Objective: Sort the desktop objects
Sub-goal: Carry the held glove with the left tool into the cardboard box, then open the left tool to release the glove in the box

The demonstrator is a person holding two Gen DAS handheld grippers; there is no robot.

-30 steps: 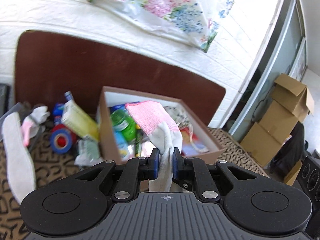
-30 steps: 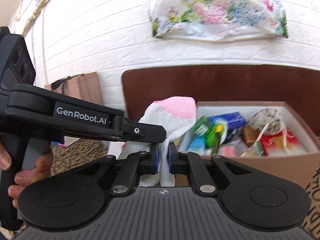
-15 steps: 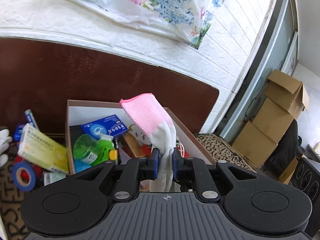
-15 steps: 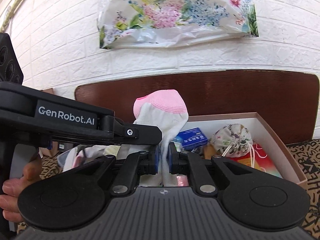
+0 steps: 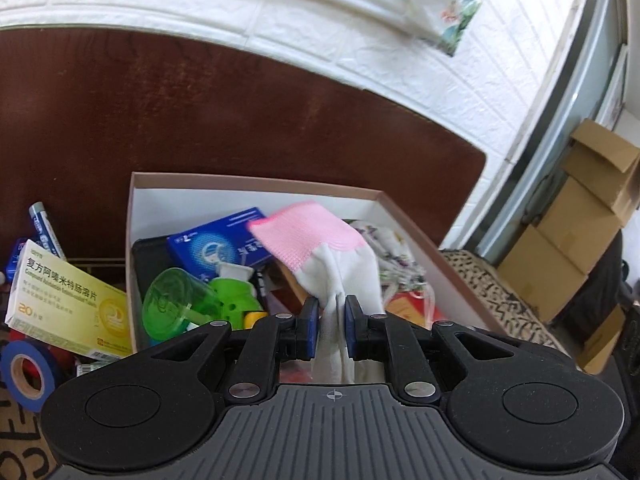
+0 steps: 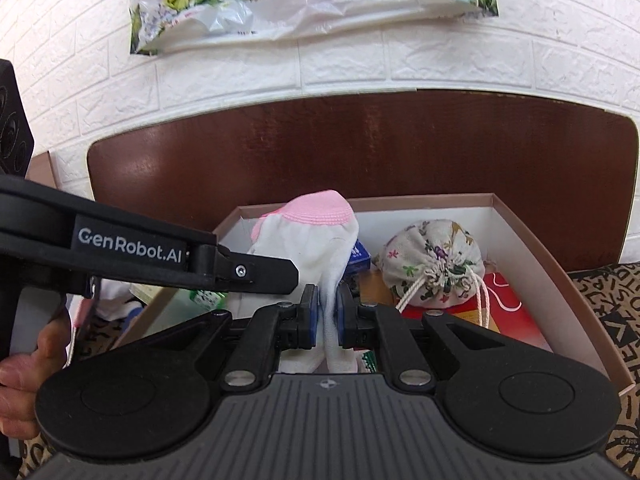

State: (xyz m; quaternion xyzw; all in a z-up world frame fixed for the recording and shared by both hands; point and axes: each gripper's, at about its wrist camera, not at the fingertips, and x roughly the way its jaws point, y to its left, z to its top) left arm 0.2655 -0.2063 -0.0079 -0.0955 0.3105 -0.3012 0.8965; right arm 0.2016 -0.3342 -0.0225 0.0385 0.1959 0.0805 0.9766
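My left gripper (image 5: 332, 330) is shut on a white glove with a pink cuff (image 5: 320, 240) and holds it over the open cardboard box (image 5: 256, 188). My right gripper (image 6: 327, 322) is shut on the same white and pink glove (image 6: 312, 236), also above the box (image 6: 532, 236). The left gripper's body (image 6: 160, 252) crosses the right wrist view at the left. The box holds a blue packet (image 5: 224, 244), a green plastic item (image 5: 180, 300), a floral drawstring pouch (image 6: 436, 268) and a red packet (image 6: 500, 312).
Left of the box lie a yellow medicine box (image 5: 64, 304), a blue tape roll (image 5: 24, 372) and a blue tube (image 5: 44, 232). A brown headboard (image 6: 360, 148) and white brick wall stand behind. Stacked cartons (image 5: 580, 216) are at the far right.
Both grippers have moved right and closer over the box with the glove between them. The box fills more of both views, and the glove hangs lower over its contents.
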